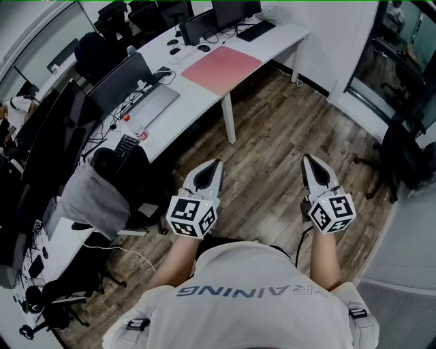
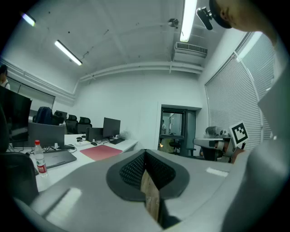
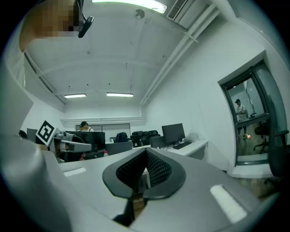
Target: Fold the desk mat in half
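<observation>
The pink desk mat [image 1: 221,68] lies flat and unfolded on the white desk [image 1: 279,41] at the far side of the room; it also shows low at left in the left gripper view, mat [image 2: 102,152]. I stand on the wood floor well short of the desk. My left gripper [image 1: 217,163] and right gripper [image 1: 307,158] are held out side by side at waist height, pointing toward the desk. Both are shut with nothing between the jaws, seen in the left gripper [image 2: 145,153] and right gripper [image 3: 146,152] views.
A grey laptop [image 1: 153,103], a red-capped bottle [image 1: 139,131], a keyboard [image 1: 256,29] and monitors [image 1: 235,10] share the desk. A chair with a grey jacket [image 1: 102,198] stands to my left. A white desk leg [image 1: 229,119] and a black chair [image 1: 402,153] by glass doors flank the floor.
</observation>
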A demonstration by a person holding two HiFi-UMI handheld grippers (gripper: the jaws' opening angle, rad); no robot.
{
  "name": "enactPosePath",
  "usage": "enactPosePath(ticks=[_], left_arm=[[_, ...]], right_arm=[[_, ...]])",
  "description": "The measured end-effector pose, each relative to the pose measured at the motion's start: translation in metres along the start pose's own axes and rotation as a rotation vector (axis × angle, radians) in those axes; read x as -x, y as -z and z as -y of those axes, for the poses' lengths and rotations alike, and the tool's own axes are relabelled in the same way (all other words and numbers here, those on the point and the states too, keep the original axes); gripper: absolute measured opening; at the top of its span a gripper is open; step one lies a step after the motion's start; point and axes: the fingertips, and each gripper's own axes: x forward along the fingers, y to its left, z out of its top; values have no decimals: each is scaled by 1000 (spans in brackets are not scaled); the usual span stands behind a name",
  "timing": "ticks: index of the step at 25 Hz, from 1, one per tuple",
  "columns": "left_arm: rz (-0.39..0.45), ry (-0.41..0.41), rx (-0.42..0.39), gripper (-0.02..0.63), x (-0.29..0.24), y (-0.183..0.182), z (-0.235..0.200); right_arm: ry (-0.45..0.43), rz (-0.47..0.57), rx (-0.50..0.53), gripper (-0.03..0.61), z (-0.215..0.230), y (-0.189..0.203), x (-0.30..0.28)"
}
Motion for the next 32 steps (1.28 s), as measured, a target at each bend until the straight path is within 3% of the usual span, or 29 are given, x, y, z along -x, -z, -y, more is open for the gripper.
enactPosePath(ticks=[15, 23, 32], left_arm=[[25, -23, 35, 0, 14, -1, 7], [11, -36, 32, 0, 19, 3, 13], [-38, -38, 29, 0, 14, 16, 20]], right_arm=[[-15, -9, 13, 12, -5, 2, 11], [-87, 10, 18, 14, -16, 1, 8], [-53, -46, -61, 14, 10, 24, 5]])
